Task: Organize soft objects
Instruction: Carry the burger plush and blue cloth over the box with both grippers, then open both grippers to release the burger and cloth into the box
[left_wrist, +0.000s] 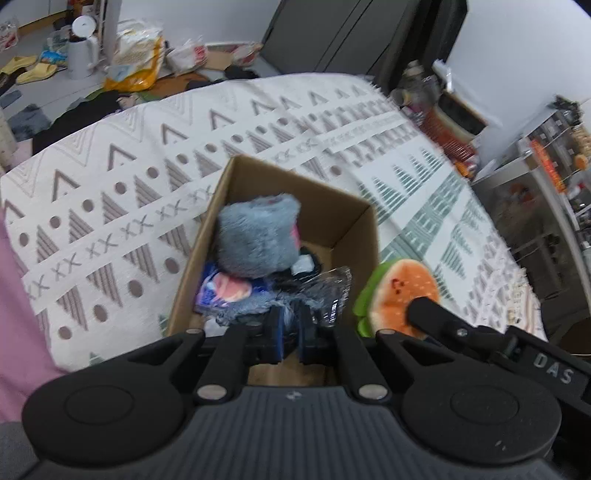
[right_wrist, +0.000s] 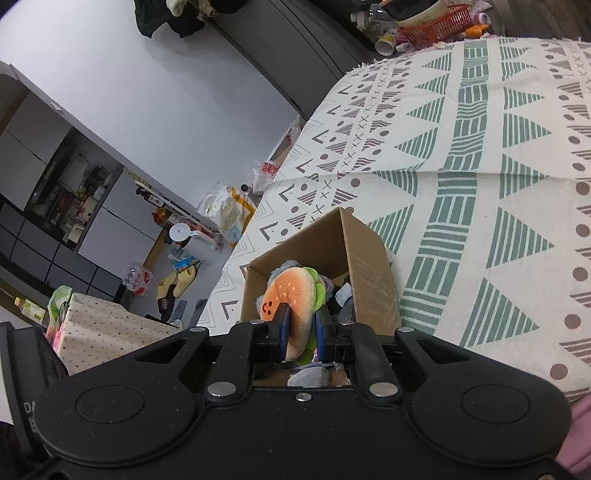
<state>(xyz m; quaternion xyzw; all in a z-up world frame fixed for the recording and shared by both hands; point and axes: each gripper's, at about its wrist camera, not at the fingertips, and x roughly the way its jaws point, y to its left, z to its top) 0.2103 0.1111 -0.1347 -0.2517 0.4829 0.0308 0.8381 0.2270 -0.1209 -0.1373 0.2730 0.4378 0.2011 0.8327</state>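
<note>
Orange plush fills the right gripper (right_wrist: 300, 332): its blue pads clench a smiling hamburger toy (right_wrist: 291, 299), bun and green lettuce edge squeezed between them, held over the near end of the open cardboard box (right_wrist: 364, 266). The left gripper (left_wrist: 290, 332) is clamped on a clear plastic bag of denim fabric (left_wrist: 314, 295) inside the same box. A grey fluffy toy (left_wrist: 256, 236) fills the far half, all resting on a patterned blanket (left_wrist: 110, 206). To finish well, lower the hamburger into the near right gap before releasing.
</note>
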